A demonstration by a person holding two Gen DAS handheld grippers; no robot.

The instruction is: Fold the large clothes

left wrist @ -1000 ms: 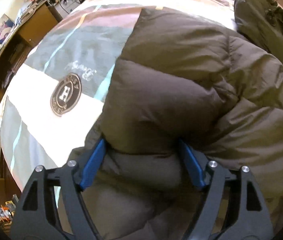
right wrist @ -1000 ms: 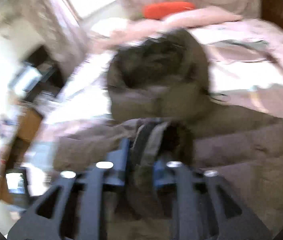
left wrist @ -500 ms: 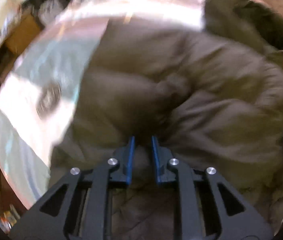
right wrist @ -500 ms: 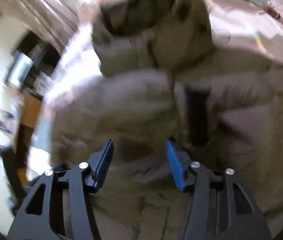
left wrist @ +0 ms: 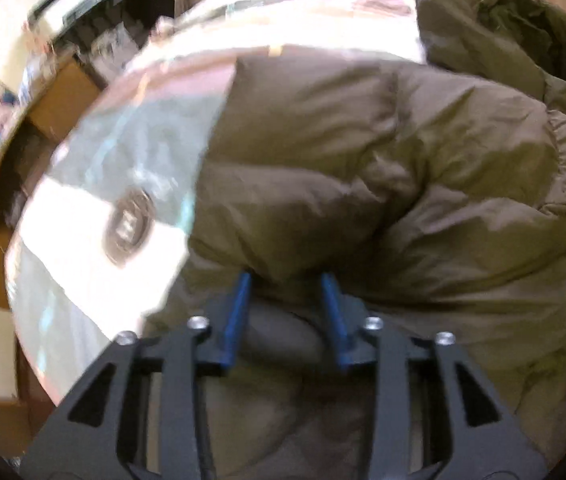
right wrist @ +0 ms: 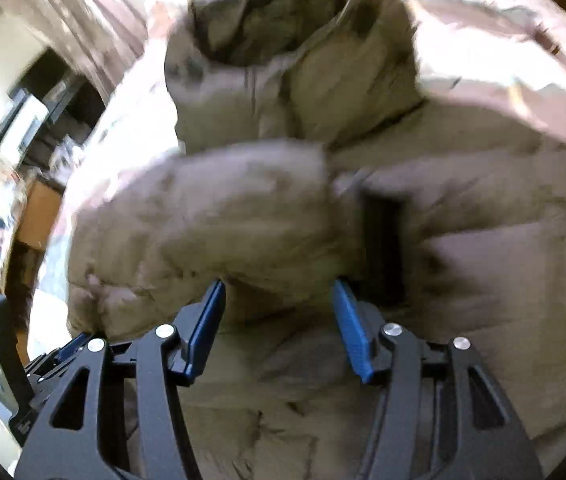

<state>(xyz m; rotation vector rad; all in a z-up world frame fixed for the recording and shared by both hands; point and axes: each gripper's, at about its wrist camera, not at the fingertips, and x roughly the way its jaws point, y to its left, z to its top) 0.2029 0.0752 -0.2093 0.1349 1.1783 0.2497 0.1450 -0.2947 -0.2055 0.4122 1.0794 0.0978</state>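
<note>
Puffer jacket (left wrist: pixel 383 184), olive-brown and thickly quilted, fills both views; it lies spread on a bed covered by a pastel blanket (left wrist: pixel 83 256) with a round dark emblem (left wrist: pixel 129 226).

Nearest in the left wrist view, the left gripper (left wrist: pixel 287 284) has its blue fingers (left wrist: pixel 239 312) partly apart, with a bulge of jacket fabric swelling between them. Whether they pinch that fabric or only rest against it cannot be told.

Nearest in the right wrist view, the right gripper (right wrist: pixel 279 288) stands wide apart and released, pressed low against the padding without holding anything. Just beyond it a puffy sleeve (right wrist: pixel 203 216) lies folded across the body beside a dark strip, possibly the zipper placket (right wrist: pixel 383 248). Further off sits the open hood (right wrist: pixel 267 28).

Risk, as a judgement: the springy filling could push the folded sleeve back open once pressure lifts, and slick fabric could slip from a shallow pinch.

Both views are motion-blurred. The jacket's hem and lower edge are cut off beneath the grippers. Furniture (left wrist: pixel 63 92) at the left of the room is too smeared to identify.
</note>
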